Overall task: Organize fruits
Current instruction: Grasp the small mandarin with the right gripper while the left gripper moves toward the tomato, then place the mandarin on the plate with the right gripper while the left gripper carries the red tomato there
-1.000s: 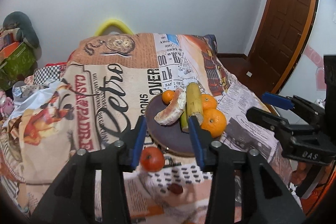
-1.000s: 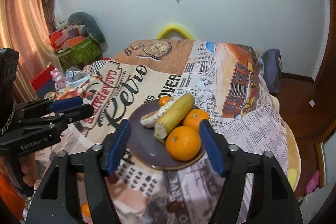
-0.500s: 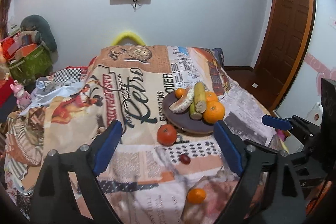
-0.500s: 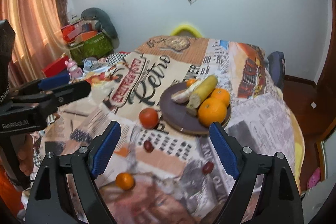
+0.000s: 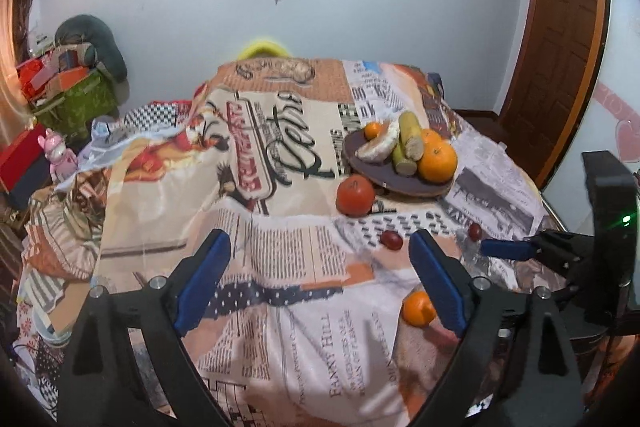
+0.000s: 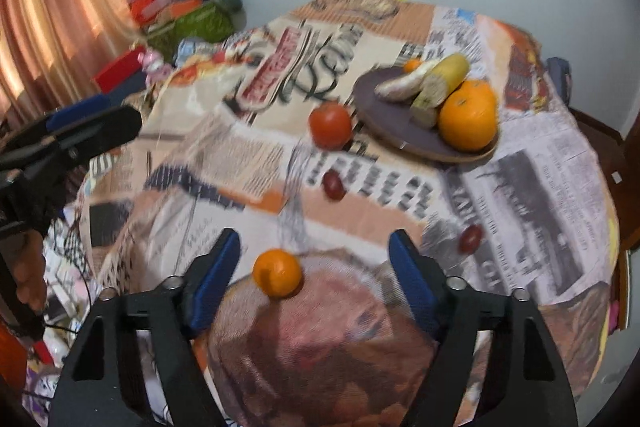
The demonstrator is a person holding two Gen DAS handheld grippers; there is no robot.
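A dark round plate (image 5: 360, 163) (image 6: 376, 107) holds bananas (image 5: 410, 137) (image 6: 440, 81), a large orange (image 5: 437, 158) (image 6: 467, 121) and smaller oranges. A red tomato (image 5: 355, 195) (image 6: 330, 125) lies on the cloth beside the plate. Two dark grapes (image 5: 391, 239) (image 6: 334, 185) and a small mandarin (image 5: 418, 308) (image 6: 277, 271) lie loose nearer me. My left gripper (image 5: 320, 277) is open and empty above the cloth. My right gripper (image 6: 314, 279) is open, with the mandarin just ahead between its fingers, untouched.
The table is covered with a newspaper-print cloth (image 5: 280, 227). Boxes and toys (image 5: 60, 95) are piled at the left wall. A wooden door (image 5: 560, 47) stands at the right. A curtain (image 6: 52, 7) hangs at the far left.
Both grippers have pulled back from the plate toward the table's near side. The left gripper has opened wide. The tomato, grapes and mandarin have come into view.
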